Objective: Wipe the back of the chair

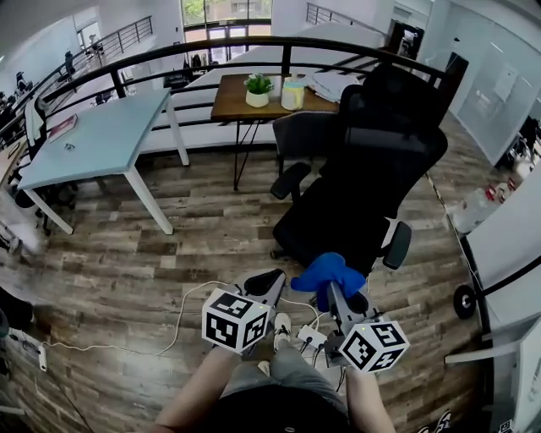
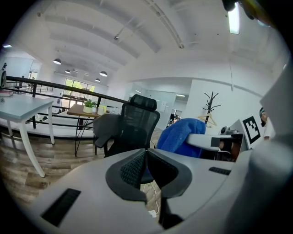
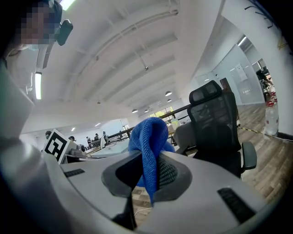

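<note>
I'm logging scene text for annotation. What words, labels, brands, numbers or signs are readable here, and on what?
No readable text anywhere.
Left marker cube, right marker cube: black-and-white square patterns only, no letters.
Sheets on the glass wall: too small to read.

Your room is bright with daylight from the far windows [image 1: 228, 17] (a ceiling strip [image 3: 37, 85] helps); fisheye bends edges, corners go black.
</note>
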A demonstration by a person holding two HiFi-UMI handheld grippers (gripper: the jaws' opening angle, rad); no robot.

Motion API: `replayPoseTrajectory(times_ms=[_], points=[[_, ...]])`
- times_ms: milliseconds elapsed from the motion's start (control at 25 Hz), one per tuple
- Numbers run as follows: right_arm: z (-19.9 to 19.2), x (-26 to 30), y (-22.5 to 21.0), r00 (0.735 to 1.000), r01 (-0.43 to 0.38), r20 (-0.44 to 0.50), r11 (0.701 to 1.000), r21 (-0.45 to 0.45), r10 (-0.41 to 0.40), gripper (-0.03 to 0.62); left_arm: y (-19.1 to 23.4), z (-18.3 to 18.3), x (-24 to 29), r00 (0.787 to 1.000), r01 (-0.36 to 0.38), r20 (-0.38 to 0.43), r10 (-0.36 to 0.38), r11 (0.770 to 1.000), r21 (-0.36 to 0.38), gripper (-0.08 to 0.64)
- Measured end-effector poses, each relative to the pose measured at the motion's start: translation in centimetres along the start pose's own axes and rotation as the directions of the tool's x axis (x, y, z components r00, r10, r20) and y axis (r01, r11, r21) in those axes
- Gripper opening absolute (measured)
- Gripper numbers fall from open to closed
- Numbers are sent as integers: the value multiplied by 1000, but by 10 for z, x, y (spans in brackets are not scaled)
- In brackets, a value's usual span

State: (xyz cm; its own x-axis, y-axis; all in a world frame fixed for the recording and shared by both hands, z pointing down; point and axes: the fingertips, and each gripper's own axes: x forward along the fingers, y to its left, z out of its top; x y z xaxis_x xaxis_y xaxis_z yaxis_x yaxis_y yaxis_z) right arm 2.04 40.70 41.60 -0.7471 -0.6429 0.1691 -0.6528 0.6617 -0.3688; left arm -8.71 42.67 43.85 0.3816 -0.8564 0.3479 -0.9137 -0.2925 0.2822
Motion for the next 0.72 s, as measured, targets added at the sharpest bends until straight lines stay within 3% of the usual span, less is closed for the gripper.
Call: replayPoseTrajectory(times_ms=[720], points=[[103, 147, -127, 999, 12, 53, 1000, 12, -12, 63, 74, 114, 186, 999, 38, -5, -38, 999, 37, 28]])
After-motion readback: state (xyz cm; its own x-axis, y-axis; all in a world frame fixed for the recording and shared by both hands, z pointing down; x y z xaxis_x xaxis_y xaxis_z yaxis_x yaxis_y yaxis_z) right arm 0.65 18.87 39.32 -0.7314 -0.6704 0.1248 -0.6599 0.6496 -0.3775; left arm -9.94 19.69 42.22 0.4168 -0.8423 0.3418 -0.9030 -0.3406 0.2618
